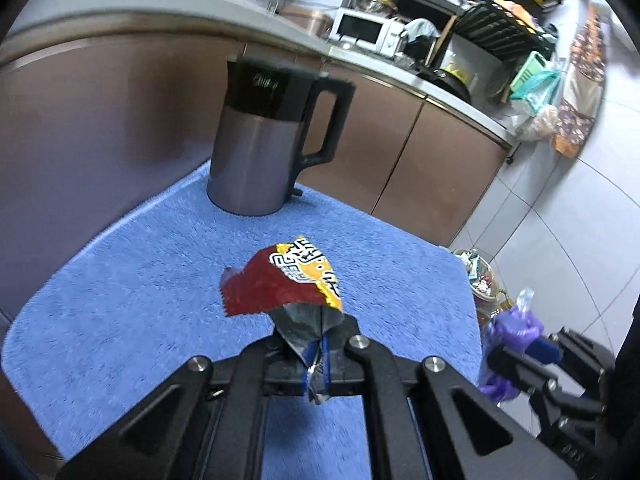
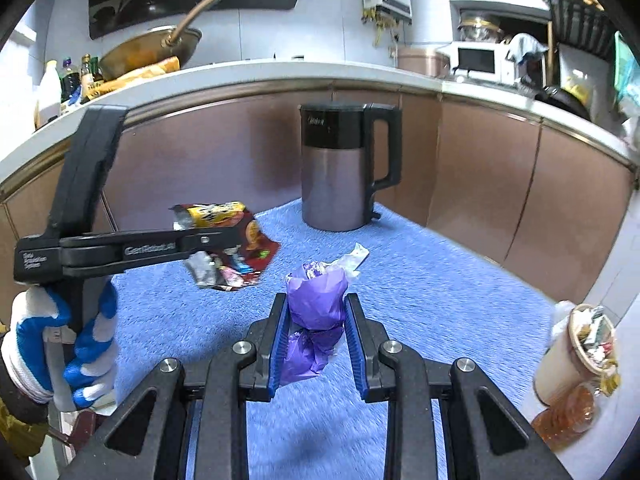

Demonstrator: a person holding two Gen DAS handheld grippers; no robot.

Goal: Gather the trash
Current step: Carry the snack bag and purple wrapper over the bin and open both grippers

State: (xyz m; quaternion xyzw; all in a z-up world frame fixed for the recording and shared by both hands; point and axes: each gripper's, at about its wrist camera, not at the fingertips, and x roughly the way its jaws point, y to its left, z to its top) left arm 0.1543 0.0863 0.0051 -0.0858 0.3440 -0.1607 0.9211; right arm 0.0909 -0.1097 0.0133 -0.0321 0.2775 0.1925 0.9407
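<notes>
My left gripper [image 1: 316, 344] is shut on a crumpled red and yellow snack wrapper [image 1: 284, 284] and holds it above the blue towel [image 1: 120, 300]. The same wrapper [image 2: 232, 240] and left gripper [image 2: 240, 236] show at the left of the right wrist view. My right gripper [image 2: 316, 320] is shut on a purple crumpled plastic bag [image 2: 316, 300] with a clear scrap at its top, above the towel [image 2: 420, 300]. The right gripper and purple bag [image 1: 516, 332] also show at the right edge of the left wrist view.
A grey and black electric kettle [image 1: 260, 140] stands at the towel's far edge, also in the right wrist view [image 2: 340, 168]. A trash bin [image 2: 580, 348] full of wrappers stands on the floor right of the table. Brown cabinets [image 2: 480, 184] lie behind.
</notes>
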